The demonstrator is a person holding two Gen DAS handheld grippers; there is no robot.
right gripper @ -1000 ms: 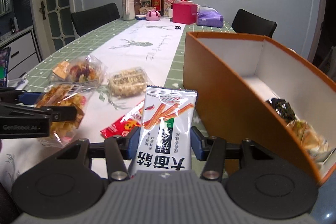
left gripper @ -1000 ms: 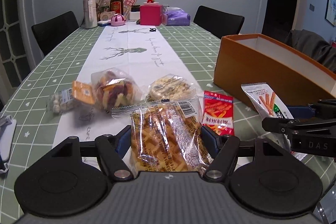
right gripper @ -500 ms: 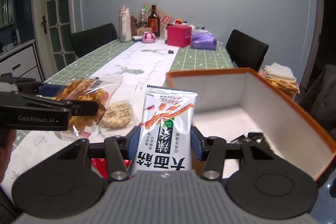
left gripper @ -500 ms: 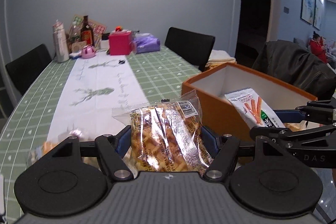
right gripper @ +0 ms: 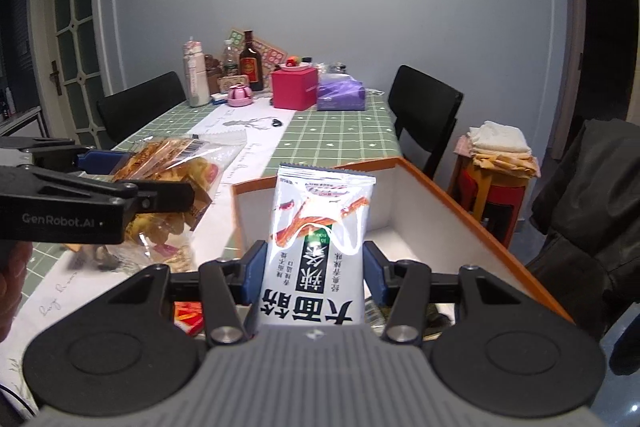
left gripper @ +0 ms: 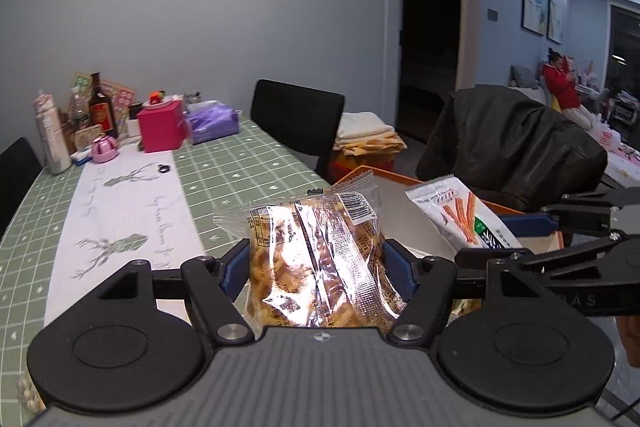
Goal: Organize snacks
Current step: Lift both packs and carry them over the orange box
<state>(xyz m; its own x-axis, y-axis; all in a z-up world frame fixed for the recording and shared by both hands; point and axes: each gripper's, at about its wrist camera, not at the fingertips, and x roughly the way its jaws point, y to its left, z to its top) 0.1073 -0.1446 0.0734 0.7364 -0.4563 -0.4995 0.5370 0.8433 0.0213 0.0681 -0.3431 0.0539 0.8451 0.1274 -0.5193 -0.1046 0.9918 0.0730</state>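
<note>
While each hand-held gripper clamps one packet, left [left gripper: 316, 263] grasps crackers [left gripper: 316, 259], right [right gripper: 314, 269] a white pouch [right gripper: 320, 239].

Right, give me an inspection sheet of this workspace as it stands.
Surface: green checked tablecloth with a white deer-print runner.
Job's things: clear bag of golden snacks and white packet of red sticks, both lifted; orange box, white inside, packets on its floor.
Clutter: dark bottle, pink box, purple tissue pack at the far end; more snack packets on the runner.
Grippers: left gripper shut on the clear bag; right gripper shut on the white packet, over the box.
Cables: nothing seen.
Surroundings: black chairs, dark jacket, a person in red far off.
</note>
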